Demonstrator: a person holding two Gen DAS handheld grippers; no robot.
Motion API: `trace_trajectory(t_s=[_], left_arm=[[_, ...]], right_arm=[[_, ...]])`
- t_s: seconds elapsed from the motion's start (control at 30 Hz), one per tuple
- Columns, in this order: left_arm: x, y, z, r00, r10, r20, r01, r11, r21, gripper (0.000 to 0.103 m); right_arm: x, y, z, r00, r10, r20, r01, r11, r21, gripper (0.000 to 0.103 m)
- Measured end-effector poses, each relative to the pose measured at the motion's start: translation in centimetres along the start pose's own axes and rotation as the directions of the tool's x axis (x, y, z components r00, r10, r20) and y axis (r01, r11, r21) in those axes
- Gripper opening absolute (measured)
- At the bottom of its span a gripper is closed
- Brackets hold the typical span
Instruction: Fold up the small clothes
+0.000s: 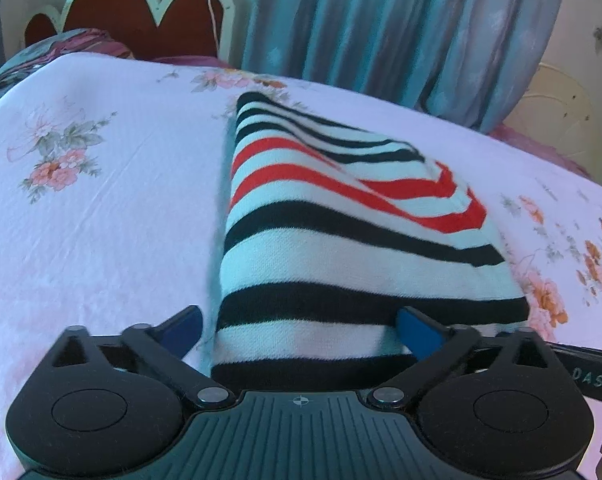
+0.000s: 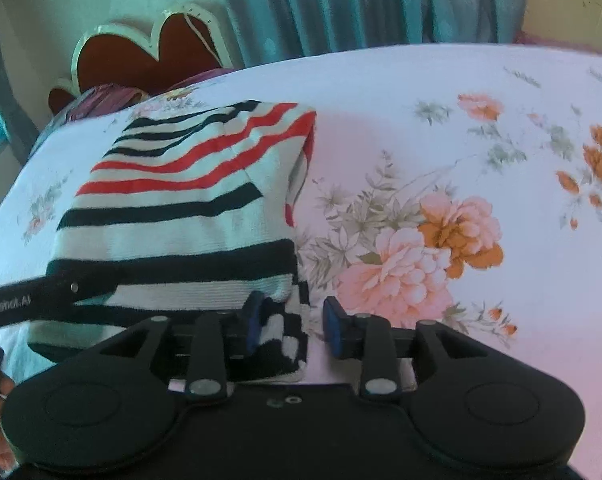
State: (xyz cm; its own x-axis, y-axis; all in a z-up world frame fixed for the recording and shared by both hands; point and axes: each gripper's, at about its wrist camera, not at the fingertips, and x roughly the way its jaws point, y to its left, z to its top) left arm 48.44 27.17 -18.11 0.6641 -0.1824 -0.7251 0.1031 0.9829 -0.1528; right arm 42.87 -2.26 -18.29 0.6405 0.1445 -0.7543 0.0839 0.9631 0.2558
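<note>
Floral cotton bedsheet (image 1: pixel 101 200), teal curtain (image 1: pixel 401 32) behind. Ribbed knit striped garment (image 1: pixel 341 220), black, white and red, lies folded on the sheet, long axis running away from the left gripper (image 1: pixel 299 330), whose jaws gape wide astride its near edge. Right gripper (image 2: pixel 291 322): jaws narrower, around the garment's corner without pinching it.

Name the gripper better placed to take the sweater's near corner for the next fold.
Right, probably. The right gripper already has the striped sweater's near corner between its open fingers. The left gripper is spread wide across the sweater's near edge, gripping nothing.
</note>
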Motion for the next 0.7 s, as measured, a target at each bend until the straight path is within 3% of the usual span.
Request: trace_trajectory(t_s=[0.17,0.2,0.3,0.47,0.57,0.7], left_arm=[[0.0,-0.1,0.1,0.999,0.024,-0.026,-0.025,1.000,-0.017,0.103],[0.0,-0.1,0.1,0.999,0.035,-0.041,-0.036,0.999,-0.024,0.103],[0.0,-0.3,0.2,0.993,0.067,-0.099,-0.074,0.995,-0.068,0.103],[-1.4,-0.9,-0.3,0.978,0.136,-0.160,-0.150,0.985,-0.081,0.103],[-3.6,-1.6,-0.8,0.974,0.155,-0.164,-0.161,0.987,-0.019,0.103],[-8.8,-2.3,-2.1,0.980,0.175,-0.091,-0.176,0.984,-0.007,0.103]], right_arm=[[0.0,-0.2,-0.2,1.000,-0.003,-0.001,0.003,1.000,-0.004,0.034],[0.0,-0.2,-0.1,1.000,-0.002,-0.008,0.002,1.000,0.001,0.037],[-0.1,-0.3,0.6,0.999,-0.021,-0.044,0.021,1.000,0.003,0.061],[-2.8,-1.5,0.6,0.999,0.020,-0.032,-0.018,0.998,0.065,0.064],[-5.3,-1.7,-0.2,0.998,0.061,-0.032,-0.059,0.996,0.063,0.070],[-9.5,-1.5,-1.5,0.992,0.120,-0.039,-0.120,0.993,0.004,0.076]])
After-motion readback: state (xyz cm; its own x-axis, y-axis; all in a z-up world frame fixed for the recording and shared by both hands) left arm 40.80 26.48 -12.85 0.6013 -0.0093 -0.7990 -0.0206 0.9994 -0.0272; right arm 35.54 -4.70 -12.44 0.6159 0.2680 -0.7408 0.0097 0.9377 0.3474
